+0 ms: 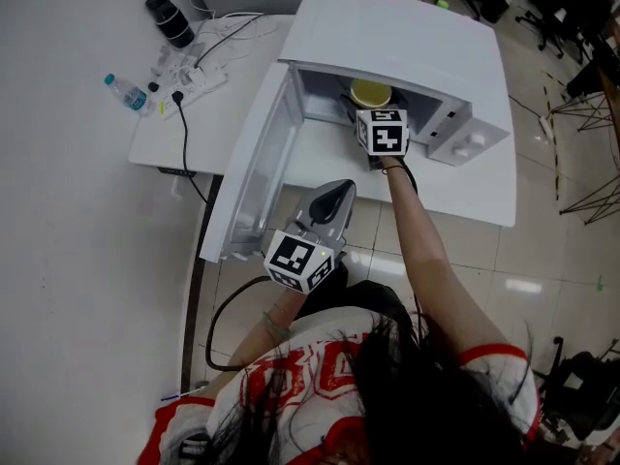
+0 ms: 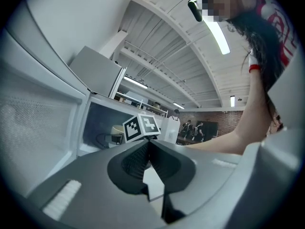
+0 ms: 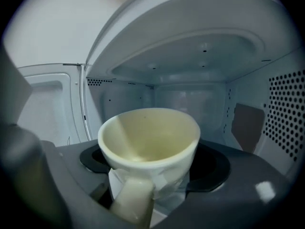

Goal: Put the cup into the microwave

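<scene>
While the left gripper hung by the open door, jaws together on nothing, the right gripper was clamped on the cup at the mouth of the microwave. The cup looked stiff, glazed, breakable and probably slippery, so low on the body seemed the safest hold. Only the right gripper view showed its handle.

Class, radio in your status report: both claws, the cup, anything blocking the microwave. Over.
Left claw shut, empty, beside open door. Right claw shut on cup, upright, at microwave mouth. Nothing in the way.
</scene>
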Demonstrator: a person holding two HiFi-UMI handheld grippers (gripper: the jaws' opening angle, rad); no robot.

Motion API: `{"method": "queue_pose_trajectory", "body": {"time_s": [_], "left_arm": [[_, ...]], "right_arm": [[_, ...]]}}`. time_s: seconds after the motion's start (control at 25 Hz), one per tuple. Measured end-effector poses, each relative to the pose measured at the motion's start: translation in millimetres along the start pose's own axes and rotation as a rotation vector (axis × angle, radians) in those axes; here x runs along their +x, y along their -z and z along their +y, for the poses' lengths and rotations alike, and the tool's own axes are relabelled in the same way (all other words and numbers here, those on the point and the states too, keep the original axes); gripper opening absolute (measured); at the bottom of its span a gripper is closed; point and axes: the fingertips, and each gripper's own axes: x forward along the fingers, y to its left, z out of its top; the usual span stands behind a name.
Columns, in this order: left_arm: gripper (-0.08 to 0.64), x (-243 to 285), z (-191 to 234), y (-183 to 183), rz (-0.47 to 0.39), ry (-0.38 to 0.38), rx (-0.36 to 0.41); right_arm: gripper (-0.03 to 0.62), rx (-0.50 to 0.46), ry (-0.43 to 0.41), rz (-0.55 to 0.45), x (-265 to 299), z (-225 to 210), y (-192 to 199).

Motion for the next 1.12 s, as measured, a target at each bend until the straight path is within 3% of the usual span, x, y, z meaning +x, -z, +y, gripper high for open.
{"method": "queue_pose_trajectory", "body": {"time_s": [1.12], "left_arm": [[-0.011, -11, 10, 4, 0.011, -0.023, -0.018]], "right_arm": [[0.463, 0.046, 0.066, -0.004, 39, -23, 0]]}}
